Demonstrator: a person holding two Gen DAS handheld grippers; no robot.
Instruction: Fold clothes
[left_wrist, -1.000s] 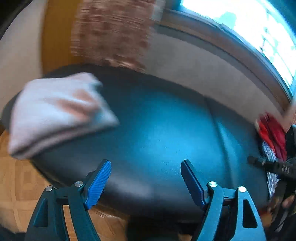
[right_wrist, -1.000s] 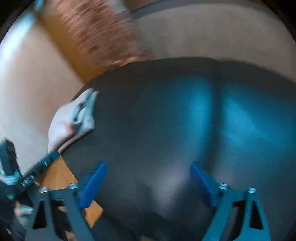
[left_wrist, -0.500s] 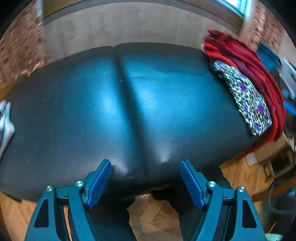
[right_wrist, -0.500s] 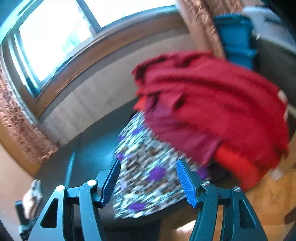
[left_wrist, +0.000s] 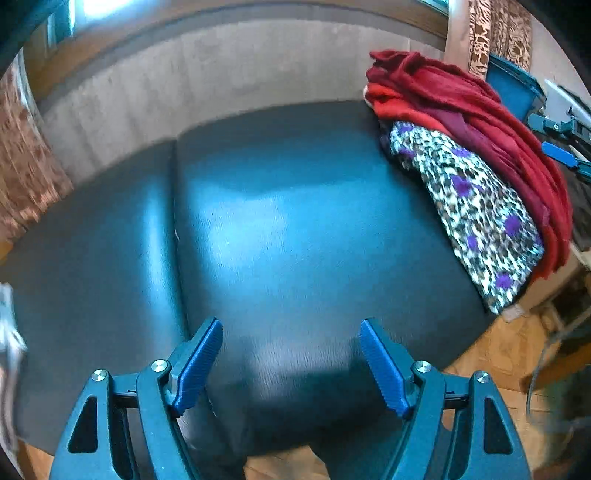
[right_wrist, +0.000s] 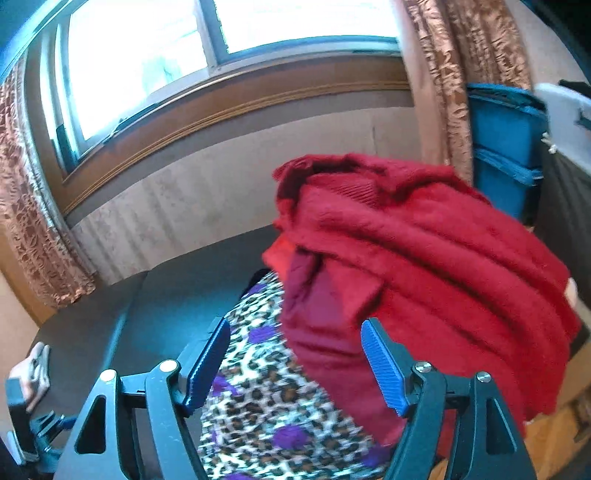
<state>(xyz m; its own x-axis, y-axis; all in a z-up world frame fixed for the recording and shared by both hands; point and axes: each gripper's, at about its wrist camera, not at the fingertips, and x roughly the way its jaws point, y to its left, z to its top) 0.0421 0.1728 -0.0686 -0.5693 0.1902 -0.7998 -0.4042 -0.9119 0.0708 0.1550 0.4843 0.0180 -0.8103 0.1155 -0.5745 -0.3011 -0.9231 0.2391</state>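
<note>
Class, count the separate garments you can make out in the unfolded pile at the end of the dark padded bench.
4, perhaps more hidden: a fuzzy dark red sweater on top, a maroon garment and a bright red-orange one beneath it, and a leopard-print cloth with purple spots at the bottom.

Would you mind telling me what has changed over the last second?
Both grippers swung away from the folded pale garment toward the unfolded pile: the right gripper now faces the red sweater and leopard-print garment up close. Nothing was grasped; the left gripper and the right remain open and empty.

Bright window (right_wrist: 221, 55) overexposed; glare sheen on dark bench (left_wrist: 258, 229); fisheye edges warped, slightly blurred.
</note>
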